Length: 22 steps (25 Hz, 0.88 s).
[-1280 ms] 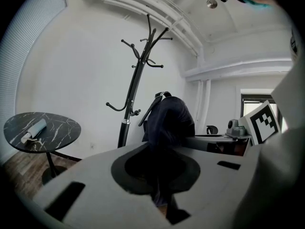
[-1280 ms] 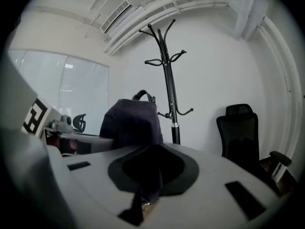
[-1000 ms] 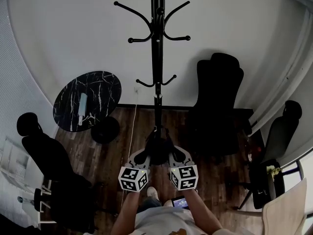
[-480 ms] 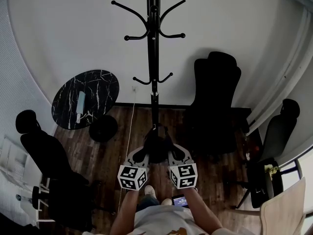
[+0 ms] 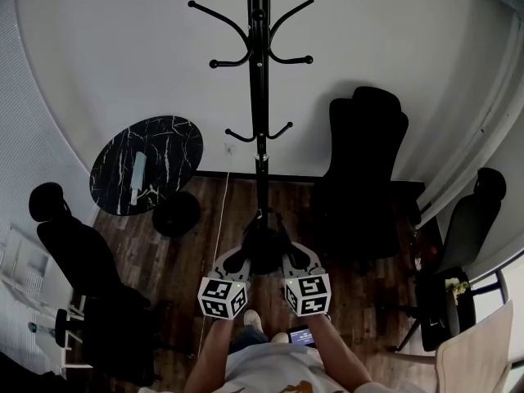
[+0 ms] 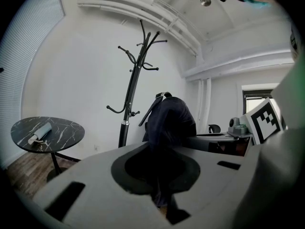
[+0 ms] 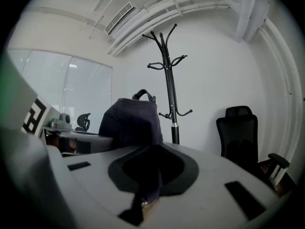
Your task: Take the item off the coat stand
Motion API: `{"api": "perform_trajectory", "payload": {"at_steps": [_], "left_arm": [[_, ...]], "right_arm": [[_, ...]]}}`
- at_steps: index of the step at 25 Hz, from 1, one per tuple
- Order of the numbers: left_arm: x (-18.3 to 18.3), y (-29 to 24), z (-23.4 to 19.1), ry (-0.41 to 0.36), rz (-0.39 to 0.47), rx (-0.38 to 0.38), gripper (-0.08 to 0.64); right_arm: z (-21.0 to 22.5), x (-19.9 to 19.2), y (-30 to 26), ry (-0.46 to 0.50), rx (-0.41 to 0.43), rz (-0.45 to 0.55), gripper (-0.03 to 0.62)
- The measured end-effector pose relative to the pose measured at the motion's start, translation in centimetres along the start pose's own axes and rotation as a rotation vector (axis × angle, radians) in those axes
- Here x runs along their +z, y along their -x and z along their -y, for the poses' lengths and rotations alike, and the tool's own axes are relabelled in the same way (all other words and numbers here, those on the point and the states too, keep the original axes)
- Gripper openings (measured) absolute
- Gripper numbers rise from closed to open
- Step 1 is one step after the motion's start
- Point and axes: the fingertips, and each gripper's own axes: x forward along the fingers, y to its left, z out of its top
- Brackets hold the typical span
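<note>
Near one coat stand (image 5: 259, 97), two grippers (image 5: 244, 259) (image 5: 286, 259) pinch one dark bag (image 5: 264, 248).

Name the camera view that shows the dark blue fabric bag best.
The right gripper view: the dark blue fabric bag stands whole against the pale wall, its top handle clearly outlined. The left gripper view shows the bag nearly as well. The head view gives only a dark lump merging with the dark floor.

Head view's upper edge cuts off the coat stand (image 5: 259, 97).
</note>
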Motion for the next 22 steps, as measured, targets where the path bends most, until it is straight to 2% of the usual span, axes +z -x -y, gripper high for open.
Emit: {"api": "perform_trajectory", "payload": {"at_steps": [22], "left_arm": [[0.76, -0.40, 0.30, -0.001, 0.020, 0.016, 0.028]], "right_arm": [[0.61, 0.78, 0.03, -0.026, 0.025, 0.009, 0.031]]}}
